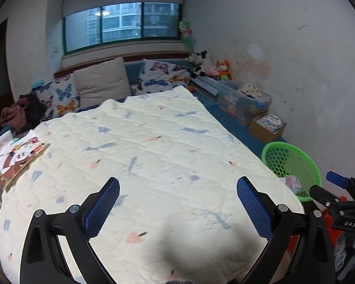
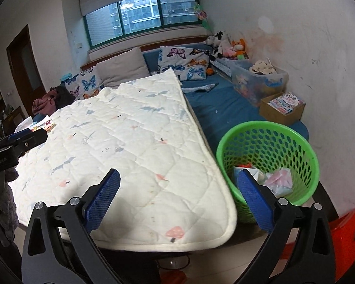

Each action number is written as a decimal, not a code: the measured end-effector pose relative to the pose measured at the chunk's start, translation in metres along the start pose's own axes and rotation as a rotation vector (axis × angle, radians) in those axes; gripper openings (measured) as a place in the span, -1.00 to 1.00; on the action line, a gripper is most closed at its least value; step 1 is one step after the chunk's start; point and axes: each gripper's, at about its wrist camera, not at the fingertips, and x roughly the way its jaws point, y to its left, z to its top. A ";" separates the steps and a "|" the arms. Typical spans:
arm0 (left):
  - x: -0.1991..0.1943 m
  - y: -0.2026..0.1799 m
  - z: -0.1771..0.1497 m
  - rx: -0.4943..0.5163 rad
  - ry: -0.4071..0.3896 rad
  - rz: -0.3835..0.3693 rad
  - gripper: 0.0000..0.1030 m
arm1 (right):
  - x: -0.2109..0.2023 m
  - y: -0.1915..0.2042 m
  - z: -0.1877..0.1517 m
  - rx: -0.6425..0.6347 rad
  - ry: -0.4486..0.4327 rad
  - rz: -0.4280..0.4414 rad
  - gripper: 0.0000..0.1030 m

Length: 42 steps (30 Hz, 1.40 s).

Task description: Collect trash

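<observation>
Trash in green basket, both grippers empty.
Crumpled wrappers (image 2: 278,179) sit in basket (image 2: 267,127) at bed's (image 2: 224,104) near right corner, beside quilt (image 2: 130,142) edge. L gripper (image 1: 177,203) & R gripper (image 2: 178,196) jaws spread wide, nothing between.

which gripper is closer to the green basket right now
Right. The right gripper hangs open just in front of the green basket, one finger overlapping its rim in the view. The left gripper is open over the quilt, with the basket off to its right.

Right tongs (image 2: 178,190) wide apart, empty, green basket (image 2: 268,127) holding wrappers (image 2: 280,181)
</observation>
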 end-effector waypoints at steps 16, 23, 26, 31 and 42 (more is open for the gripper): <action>-0.020 0.038 -0.028 -0.068 -0.012 0.138 0.86 | 0.002 0.037 -0.009 -0.065 -0.005 0.045 0.91; -0.028 0.049 -0.035 -0.097 -0.018 0.171 0.86 | 0.005 0.044 -0.013 -0.081 -0.002 0.052 0.91; -0.032 0.049 -0.037 -0.088 -0.027 0.206 0.86 | 0.005 0.046 -0.013 -0.083 -0.004 0.057 0.91; -0.038 0.053 -0.040 -0.102 -0.035 0.219 0.86 | 0.003 0.048 -0.013 -0.091 -0.014 0.066 0.91; -0.044 0.058 -0.044 -0.125 -0.037 0.232 0.86 | 0.003 0.055 -0.016 -0.109 -0.013 0.084 0.91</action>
